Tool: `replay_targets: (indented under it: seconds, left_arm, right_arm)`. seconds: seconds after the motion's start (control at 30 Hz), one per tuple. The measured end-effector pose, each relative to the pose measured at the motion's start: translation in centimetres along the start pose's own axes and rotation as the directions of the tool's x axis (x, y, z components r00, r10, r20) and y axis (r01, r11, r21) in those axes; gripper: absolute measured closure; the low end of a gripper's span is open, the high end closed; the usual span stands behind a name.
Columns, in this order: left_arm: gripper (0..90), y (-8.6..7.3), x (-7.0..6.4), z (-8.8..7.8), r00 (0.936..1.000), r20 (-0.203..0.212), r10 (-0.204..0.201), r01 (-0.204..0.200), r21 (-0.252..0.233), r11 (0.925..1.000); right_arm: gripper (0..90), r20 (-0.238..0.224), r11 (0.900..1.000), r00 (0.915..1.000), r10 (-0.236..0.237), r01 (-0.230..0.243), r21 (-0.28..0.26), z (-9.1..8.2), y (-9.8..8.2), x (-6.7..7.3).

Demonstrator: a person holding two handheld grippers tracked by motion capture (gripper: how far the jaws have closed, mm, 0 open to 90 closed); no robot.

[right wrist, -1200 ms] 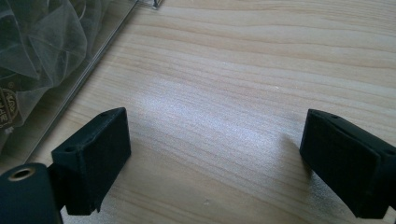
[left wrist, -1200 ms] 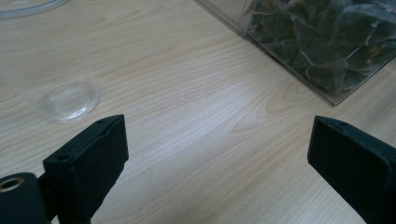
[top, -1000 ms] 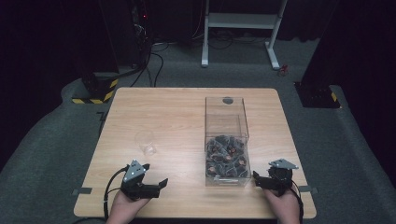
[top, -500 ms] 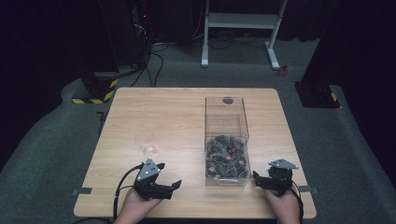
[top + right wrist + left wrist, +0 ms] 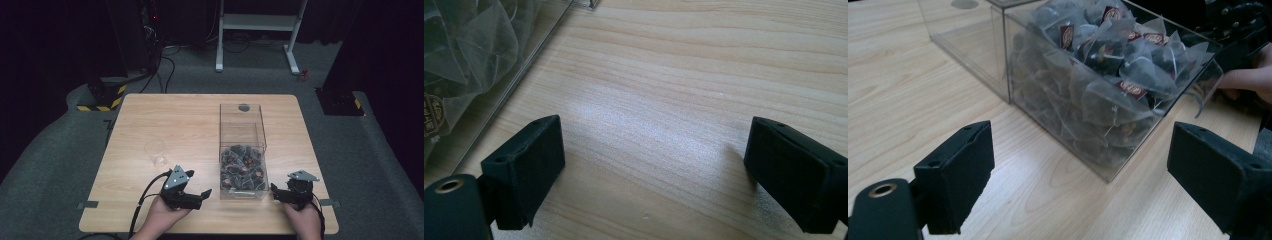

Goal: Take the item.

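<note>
A clear plastic box (image 5: 242, 131) stands right of the table's middle, its near half heaped with tea bags (image 5: 241, 169) in see-through sachets with dark red labels. My left gripper (image 5: 200, 197) lies low near the front edge, just left of the box, open and holding nothing. In the left gripper view the left gripper (image 5: 1083, 165) faces the box's near corner (image 5: 1108, 175) and the tea bags (image 5: 1108, 75). My right gripper (image 5: 276, 194) rests open and free at the box's right. In the right gripper view the right gripper (image 5: 659, 165) faces bare wood, the box wall (image 5: 519, 75) at left.
A small clear cup (image 5: 156, 152) stands on the wooden table (image 5: 175, 120) left of the box, beyond my left gripper. Grey carpet surrounds the table; a white frame (image 5: 260, 25) and cables lie on the floor behind it.
My left gripper has slid right along the front edge, closer to the box. The right gripper has stayed put.
</note>
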State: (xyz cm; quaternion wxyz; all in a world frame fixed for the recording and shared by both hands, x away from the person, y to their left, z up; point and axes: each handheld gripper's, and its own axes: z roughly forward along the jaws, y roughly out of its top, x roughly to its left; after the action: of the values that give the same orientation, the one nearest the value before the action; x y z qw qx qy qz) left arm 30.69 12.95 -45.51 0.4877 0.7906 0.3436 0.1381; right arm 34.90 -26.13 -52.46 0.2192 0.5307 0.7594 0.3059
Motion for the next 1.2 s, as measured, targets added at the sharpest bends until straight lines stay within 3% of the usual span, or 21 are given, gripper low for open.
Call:
replay_targets:
  seconds: [0.17,0.57,0.6,0.63,0.73,1.2]
  left_arm:
    - [13.5,0.6,-0.1,0.4,0.9999,0.012,-0.005,0.005,-0.016,0.9999]
    - [15.9,2.4,-0.8,1.5,0.9985,0.043,0.034,-0.033,-0.026,0.9991]
    - [17.3,2.5,-0.8,1.6,0.9983,0.044,0.038,-0.037,-0.027,0.9989]
    - [17.3,2.5,-1.1,1.8,0.9986,0.053,0.01,-0.007,-0.043,0.999]
    - [19.8,2.9,-1.0,2.1,0.9971,0.058,0.05,-0.048,-0.032,0.9983]
    - [37.1,4.1,-0.8,3.9,0.9954,0.056,0.078,-0.076,-0.033,0.9966]
  right_arm:
    - [9.3,-0.001,1.0,1.0,-0.001,0.001,0.0,0.0,0.0,0.0]
    - [9.2,-0.001,1.0,1.0,-0.003,0.003,-0.001,0.0,0.0,0.0]
    - [9.3,-0.001,1.0,1.0,-0.001,0.001,0.0,0.0,0.0,0.0]
    - [9.3,-0.001,1.0,1.0,-0.003,0.003,-0.001,0.0,0.0,0.0]
    - [9.3,-0.001,1.0,1.0,-0.001,0.001,-0.001,0.0,0.0,0.0]
    - [9.2,-0.002,1.0,1.0,-0.004,0.004,-0.001,0.0,0.0,0.0]
